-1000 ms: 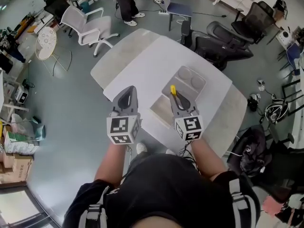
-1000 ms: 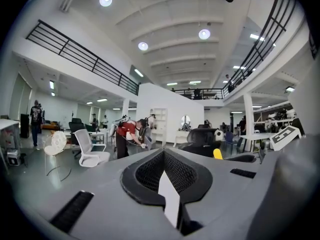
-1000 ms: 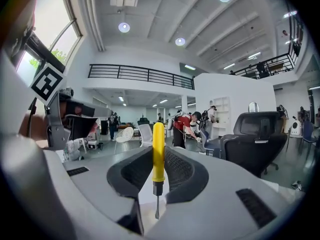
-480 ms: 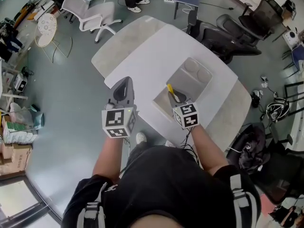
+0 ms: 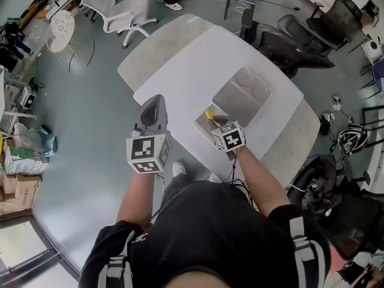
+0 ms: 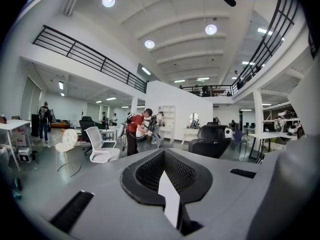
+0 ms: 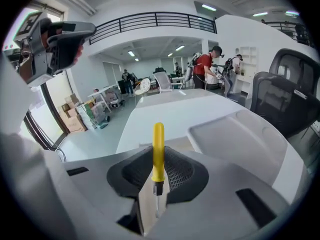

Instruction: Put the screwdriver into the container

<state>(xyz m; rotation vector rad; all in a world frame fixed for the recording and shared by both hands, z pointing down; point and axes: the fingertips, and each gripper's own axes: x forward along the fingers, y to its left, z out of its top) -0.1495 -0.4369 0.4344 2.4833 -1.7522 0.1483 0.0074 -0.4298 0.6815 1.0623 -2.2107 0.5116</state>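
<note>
My right gripper [image 5: 212, 120] is shut on a screwdriver [image 5: 209, 116] with a yellow handle, over the near end of the grey container [image 5: 239, 102] on the white table [image 5: 180, 71]. In the right gripper view the screwdriver [image 7: 158, 151] stands upright between the jaws, handle pointing away and its thin metal shaft down in the grip [image 7: 157, 186]. The container [image 7: 240, 139] lies just ahead to the right, a shallow tray with round hollows at its far end. My left gripper [image 5: 154, 102] hovers over the table's near left edge, shut with nothing in it [image 6: 167, 191].
A pale beige flat piece [image 5: 203, 128] lies against the container's near end. Dark office chairs [image 5: 300, 32] crowd the table's far right side, and a white chair [image 5: 120, 8] stands at the far left. A person in a red top [image 7: 205, 66] works beyond the table.
My right gripper, still holding the screwdriver, has drawn back and to the left towards the container's near end. The left gripper has hardly moved.
</note>
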